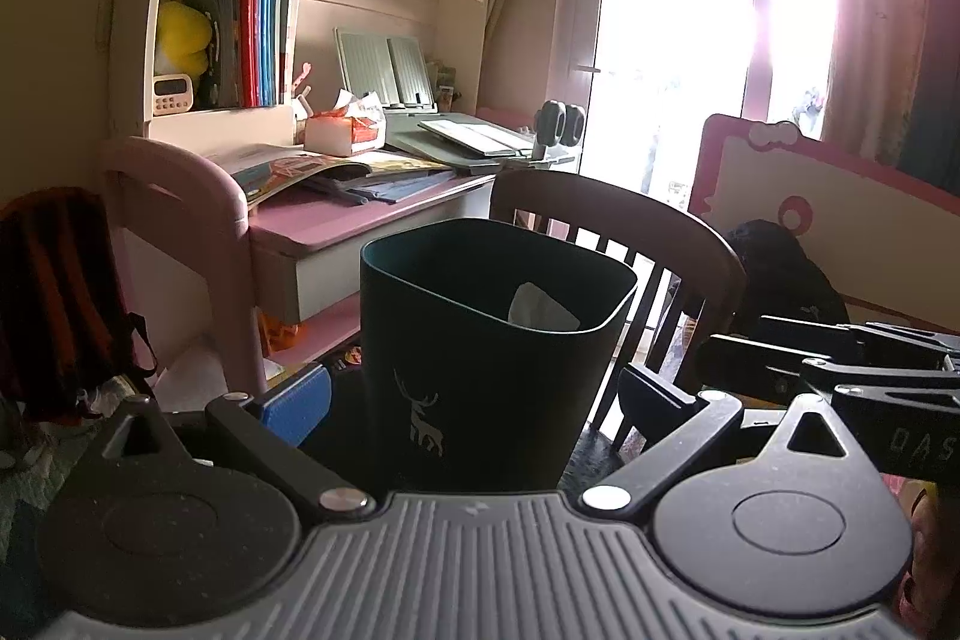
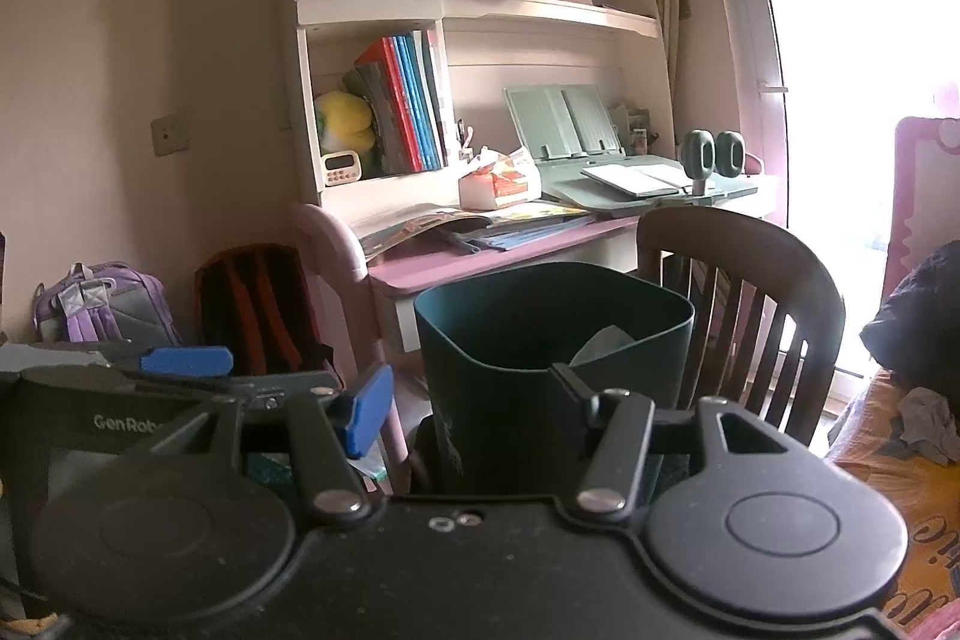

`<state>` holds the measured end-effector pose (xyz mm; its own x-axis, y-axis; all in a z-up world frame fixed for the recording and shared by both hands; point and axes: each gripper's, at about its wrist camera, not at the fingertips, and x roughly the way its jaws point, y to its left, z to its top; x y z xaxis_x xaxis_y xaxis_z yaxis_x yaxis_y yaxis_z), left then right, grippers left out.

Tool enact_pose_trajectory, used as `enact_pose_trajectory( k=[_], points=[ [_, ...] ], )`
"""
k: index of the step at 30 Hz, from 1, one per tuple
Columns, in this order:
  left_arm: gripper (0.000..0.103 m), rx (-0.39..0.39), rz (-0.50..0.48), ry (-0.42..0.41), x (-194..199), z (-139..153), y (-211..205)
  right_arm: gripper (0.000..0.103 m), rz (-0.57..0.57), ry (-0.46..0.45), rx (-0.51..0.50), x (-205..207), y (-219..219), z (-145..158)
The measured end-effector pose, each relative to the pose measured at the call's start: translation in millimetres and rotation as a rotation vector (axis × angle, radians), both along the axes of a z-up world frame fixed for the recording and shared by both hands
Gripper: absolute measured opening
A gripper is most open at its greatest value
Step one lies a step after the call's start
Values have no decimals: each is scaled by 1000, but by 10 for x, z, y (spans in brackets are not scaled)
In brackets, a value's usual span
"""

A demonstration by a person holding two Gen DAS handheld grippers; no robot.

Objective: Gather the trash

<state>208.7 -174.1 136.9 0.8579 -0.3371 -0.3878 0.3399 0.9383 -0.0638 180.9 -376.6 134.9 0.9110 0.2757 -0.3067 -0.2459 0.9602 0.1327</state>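
Note:
A dark green trash bin (image 1: 480,358) with a white deer print stands right in front of both grippers; it also shows in the right wrist view (image 2: 540,340). A crumpled white paper (image 1: 540,307) lies inside it, also seen in the right wrist view (image 2: 603,343). My left gripper (image 1: 474,400) is open, its fingers on either side of the bin. My right gripper (image 2: 474,400) is open and empty, its fingers apart in front of the bin's wall. The right gripper's body (image 1: 840,370) shows at the right of the left wrist view.
A pink desk (image 1: 360,214) with books, a tissue box (image 1: 345,130) and shelves stands behind the bin. A dark wooden chair (image 1: 630,244) is beside it. Backpacks (image 2: 258,310) lean at the left. A bed (image 2: 900,460) lies at the right.

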Motion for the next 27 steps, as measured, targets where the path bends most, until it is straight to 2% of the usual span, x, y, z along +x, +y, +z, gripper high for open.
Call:
enact_pose_trajectory(
  k=[27],
  points=[
    [103, 4, 5, 15, -16, -36, -39, 57, -15, -7, 3, -38, -9, 1]
  ],
)
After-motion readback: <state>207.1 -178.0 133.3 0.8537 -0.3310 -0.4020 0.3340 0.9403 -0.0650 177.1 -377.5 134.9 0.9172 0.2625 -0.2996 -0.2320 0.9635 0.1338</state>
